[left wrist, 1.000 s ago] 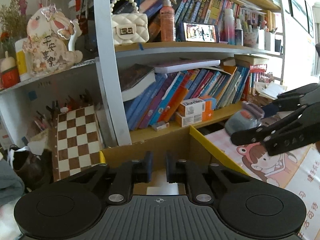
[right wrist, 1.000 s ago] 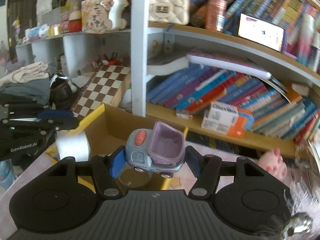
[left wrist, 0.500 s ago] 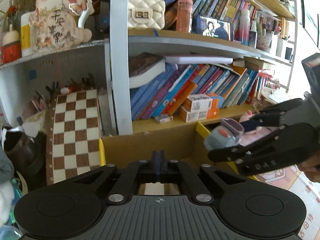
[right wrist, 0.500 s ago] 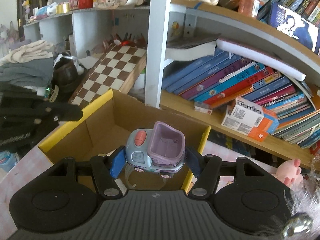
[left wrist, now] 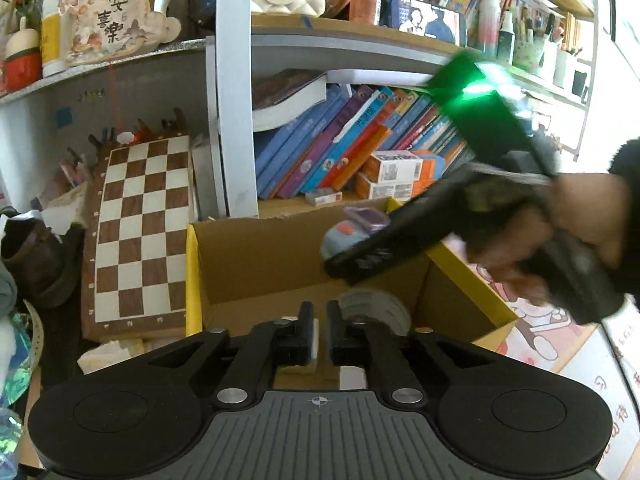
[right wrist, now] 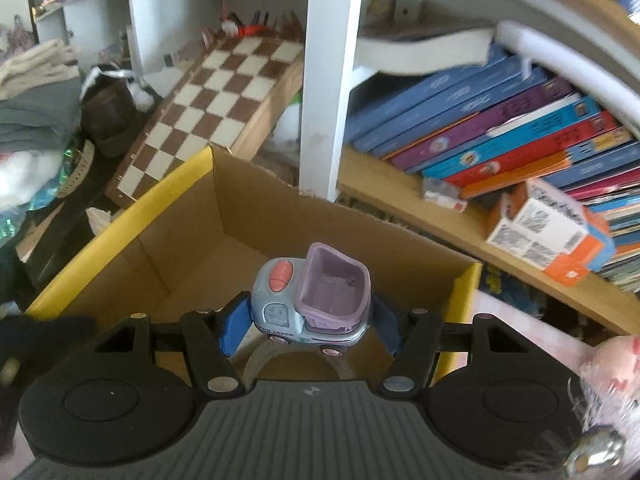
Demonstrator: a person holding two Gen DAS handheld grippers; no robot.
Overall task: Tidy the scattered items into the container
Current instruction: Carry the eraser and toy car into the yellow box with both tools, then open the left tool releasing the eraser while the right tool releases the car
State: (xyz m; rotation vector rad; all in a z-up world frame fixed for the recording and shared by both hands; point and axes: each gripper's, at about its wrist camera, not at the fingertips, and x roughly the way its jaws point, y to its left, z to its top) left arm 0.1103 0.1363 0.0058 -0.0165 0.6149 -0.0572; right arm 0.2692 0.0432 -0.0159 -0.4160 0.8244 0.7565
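Hovering over the yellow-rimmed cardboard box (left wrist: 256, 264), left gripper (left wrist: 319, 334) with jaws just parted to a narrow gap, nothing between them, roll of tape (left wrist: 374, 312) inside beside its tips. Clamped between blue pads (right wrist: 232, 330) of right gripper (right wrist: 308, 330) above box (right wrist: 184, 240): toy truck (right wrist: 312, 304).

In the left wrist view the right claw (left wrist: 360, 256) and the hand (left wrist: 568, 224) holding it are smeared by motion at 3 o'clock, and they hide most of the toy truck (left wrist: 352, 232). The tape roll (left wrist: 374, 310) is half covered by the left claw (left wrist: 319, 332). In the right wrist view only an arc of the roll (right wrist: 276, 356) shows under the truck (right wrist: 312, 304). The pink plush (right wrist: 612, 368) at 4 o'clock is blurred and cut by the edge. The book titles are unreadable.
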